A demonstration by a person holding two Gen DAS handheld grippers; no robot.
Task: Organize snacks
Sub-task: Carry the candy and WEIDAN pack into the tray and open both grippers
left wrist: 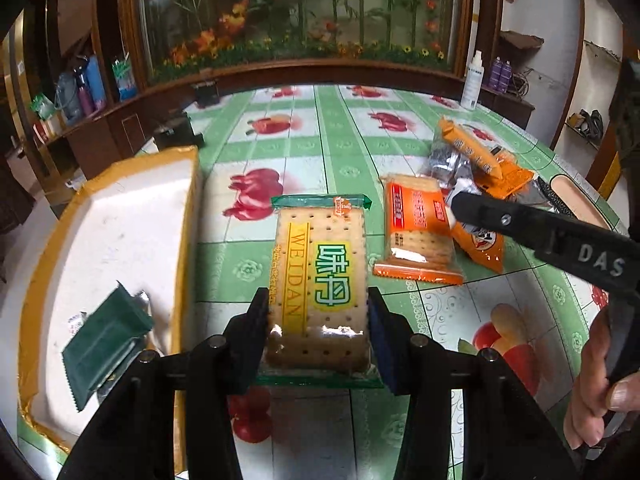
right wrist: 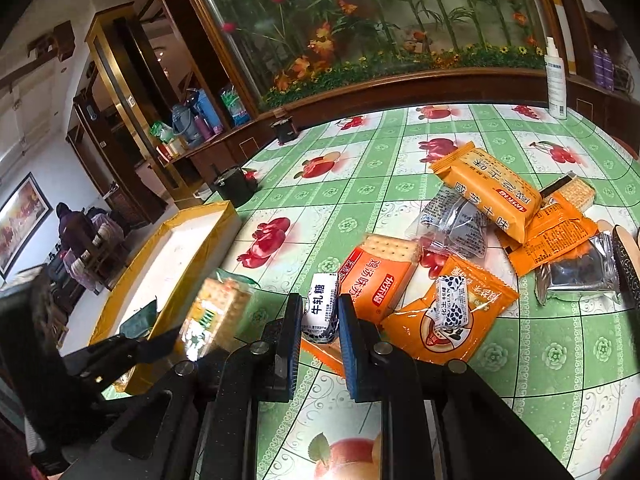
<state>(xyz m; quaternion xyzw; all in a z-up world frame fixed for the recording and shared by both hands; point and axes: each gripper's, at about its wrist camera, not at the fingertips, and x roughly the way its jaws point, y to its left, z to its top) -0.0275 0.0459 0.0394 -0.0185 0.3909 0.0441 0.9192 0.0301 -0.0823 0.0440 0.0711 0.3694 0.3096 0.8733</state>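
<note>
My left gripper [left wrist: 318,336] has its jaws clamped on the green cracker pack [left wrist: 320,280], beside the white box [left wrist: 120,216]; it looks light but brittle, so I grip its long edges gently. My right gripper [right wrist: 320,322] pinches a small, soft milk candy [right wrist: 320,308] above the worktop [right wrist: 360,200].

Cracker pack [right wrist: 214,312] blurred; green packet [left wrist: 105,338] too — unreadable.

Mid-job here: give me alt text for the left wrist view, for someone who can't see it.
The left gripper is shut on a green-edged cracker pack above the green fruit-print tablecloth. To its left, a white foam box holds a dark green packet; to its right, the right gripper reaches into a pile of orange snack packs.
</note>
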